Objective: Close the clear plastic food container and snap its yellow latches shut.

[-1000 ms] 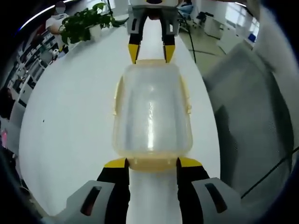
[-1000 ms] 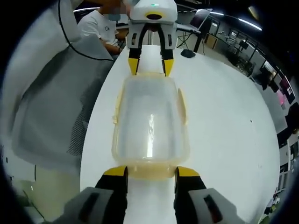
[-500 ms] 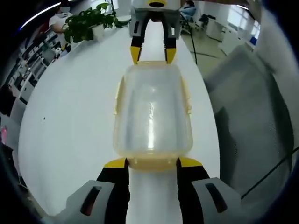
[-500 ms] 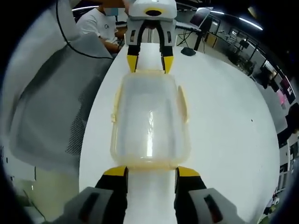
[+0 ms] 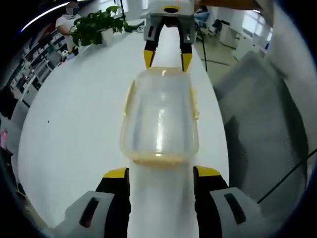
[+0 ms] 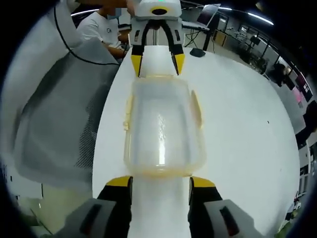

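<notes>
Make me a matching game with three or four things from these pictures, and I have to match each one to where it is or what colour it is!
Things:
1. food container
2. potted plant
3. table
4. jaw tips of both grippers

Descriptions:
A. green and leafy, far away at the table's edge
B. white and wide, underneath everything
C. clear, with yellow trim, lying between the two grippers
D. yellow on black

Pairs: 1-C, 2-A, 3-B, 4-D

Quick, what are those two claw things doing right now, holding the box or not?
Left gripper: open, holding nothing, just short of the container.
Right gripper: open, holding nothing, at the container's other end.
</notes>
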`<state>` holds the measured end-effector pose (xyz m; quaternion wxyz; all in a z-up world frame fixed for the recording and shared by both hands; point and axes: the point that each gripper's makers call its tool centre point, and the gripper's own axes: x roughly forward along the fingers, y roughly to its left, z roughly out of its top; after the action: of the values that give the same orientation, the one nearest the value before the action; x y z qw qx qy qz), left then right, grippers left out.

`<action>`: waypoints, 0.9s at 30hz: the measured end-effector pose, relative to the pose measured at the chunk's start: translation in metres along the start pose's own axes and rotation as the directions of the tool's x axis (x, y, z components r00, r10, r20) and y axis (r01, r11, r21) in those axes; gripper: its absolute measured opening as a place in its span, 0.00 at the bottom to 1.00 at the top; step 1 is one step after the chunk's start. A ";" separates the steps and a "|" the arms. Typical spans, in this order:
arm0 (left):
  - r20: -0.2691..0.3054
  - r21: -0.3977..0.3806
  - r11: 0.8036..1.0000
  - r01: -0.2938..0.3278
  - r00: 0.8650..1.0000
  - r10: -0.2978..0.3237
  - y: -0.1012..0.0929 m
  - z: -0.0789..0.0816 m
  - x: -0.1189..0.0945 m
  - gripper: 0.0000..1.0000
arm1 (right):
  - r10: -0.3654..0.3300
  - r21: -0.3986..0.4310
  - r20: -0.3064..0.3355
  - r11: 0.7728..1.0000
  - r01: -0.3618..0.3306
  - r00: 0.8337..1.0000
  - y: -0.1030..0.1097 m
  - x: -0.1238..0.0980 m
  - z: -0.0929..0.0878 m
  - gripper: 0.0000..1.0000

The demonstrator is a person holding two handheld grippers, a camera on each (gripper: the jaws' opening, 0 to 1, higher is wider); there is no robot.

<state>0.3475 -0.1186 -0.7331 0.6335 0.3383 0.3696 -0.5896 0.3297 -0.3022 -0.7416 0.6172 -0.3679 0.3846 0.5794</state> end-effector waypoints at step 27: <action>0.185 -0.648 0.761 -0.019 0.966 0.181 0.024 0.010 -0.014 0.45 | -0.271 0.803 0.077 0.587 0.101 0.960 -0.028 -0.024 0.004 0.42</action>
<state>0.3717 -0.1183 -0.7168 0.7808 0.0484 0.4518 -0.4289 0.3572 -0.3104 -0.7178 0.8071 -0.0377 0.4989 0.3135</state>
